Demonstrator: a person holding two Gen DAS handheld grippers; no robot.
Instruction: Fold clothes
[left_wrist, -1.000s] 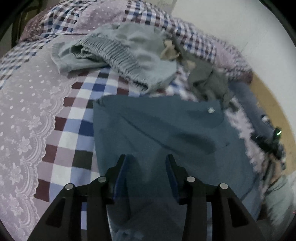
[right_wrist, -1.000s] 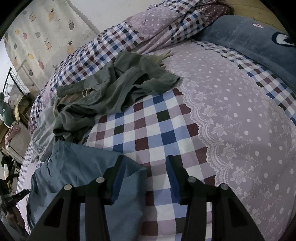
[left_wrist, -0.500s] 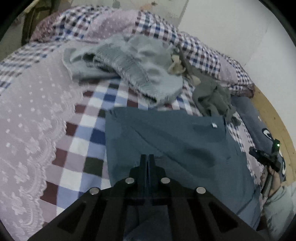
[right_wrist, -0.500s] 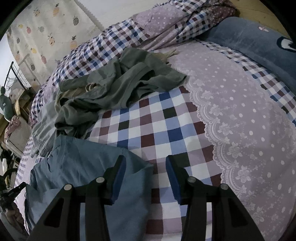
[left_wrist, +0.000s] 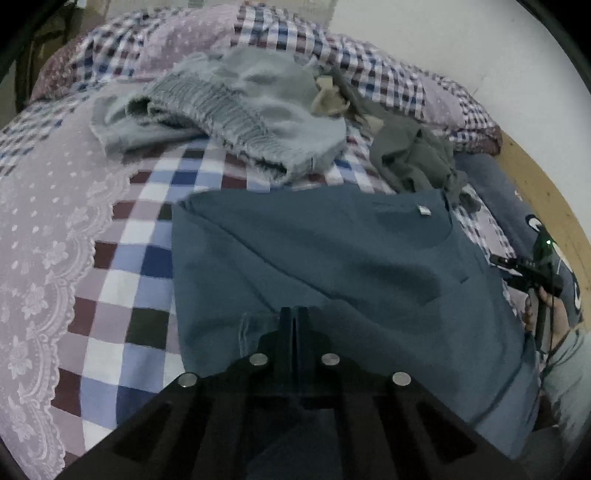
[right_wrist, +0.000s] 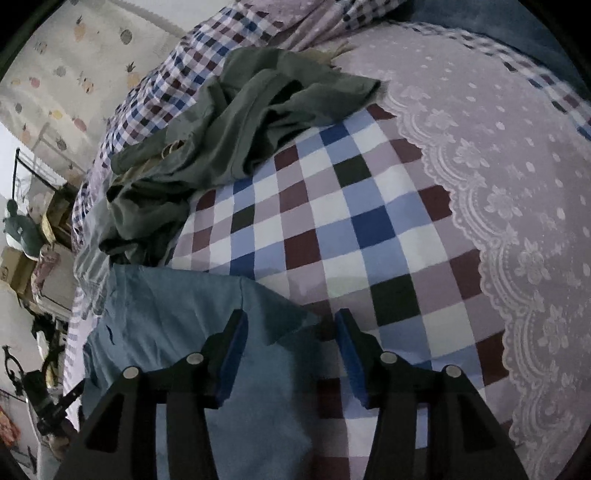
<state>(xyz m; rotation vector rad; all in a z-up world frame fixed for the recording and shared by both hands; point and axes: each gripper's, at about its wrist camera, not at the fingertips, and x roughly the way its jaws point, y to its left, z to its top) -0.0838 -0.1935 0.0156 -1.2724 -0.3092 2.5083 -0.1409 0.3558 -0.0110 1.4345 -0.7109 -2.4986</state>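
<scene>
While the blue shirt (left_wrist: 332, 266) is spread flat on the checked bedspread (left_wrist: 122, 280), its near hem is pinched by the left gripper (left_wrist: 293, 321), jaws pressed together w/ fabric bunched at the tips. Right gripper (right_wrist: 291, 328) is held over the shirt's right corner (right_wrist: 280, 314); jaws apart & opening, cloth between them but not clamped. A grey knit sweater (left_wrist: 236, 107) & olive garment (right_wrist: 236, 140) are piled at the far side.
</scene>
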